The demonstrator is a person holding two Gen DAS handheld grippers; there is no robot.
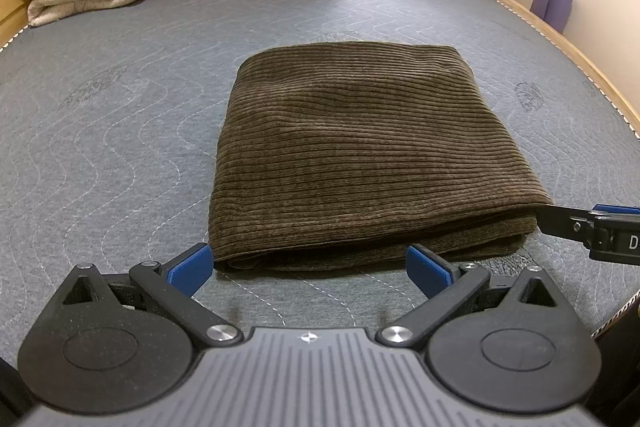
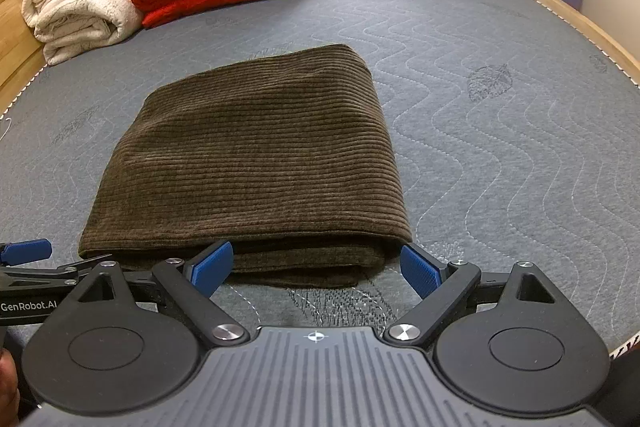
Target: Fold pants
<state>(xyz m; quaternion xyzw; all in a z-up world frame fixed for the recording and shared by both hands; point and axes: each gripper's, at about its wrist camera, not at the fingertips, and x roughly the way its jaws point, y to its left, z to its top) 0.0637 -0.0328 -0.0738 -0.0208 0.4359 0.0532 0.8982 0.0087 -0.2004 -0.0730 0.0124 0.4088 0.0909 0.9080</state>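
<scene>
Seemingly finished: the pants [image 1: 360, 147] lie folded on the mattress [image 1: 120, 127], just ahead of the spread left gripper [image 1: 310, 267] and spread right gripper [image 2: 316, 267]; next, withdraw or neaten.

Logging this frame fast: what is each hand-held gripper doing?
Left hand-held gripper: open, holding nothing.
Right hand-held gripper: open, holding nothing, at the pants.

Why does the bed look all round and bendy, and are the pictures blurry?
Left wrist view: the fisheye lens bows the mattress edge into a curve; the brown pants look sharp, with dark corners around the picture. Right wrist view: same bending of the mattress; soft indoor light, no glare, a faint shadow under the pants' near edge.
</scene>
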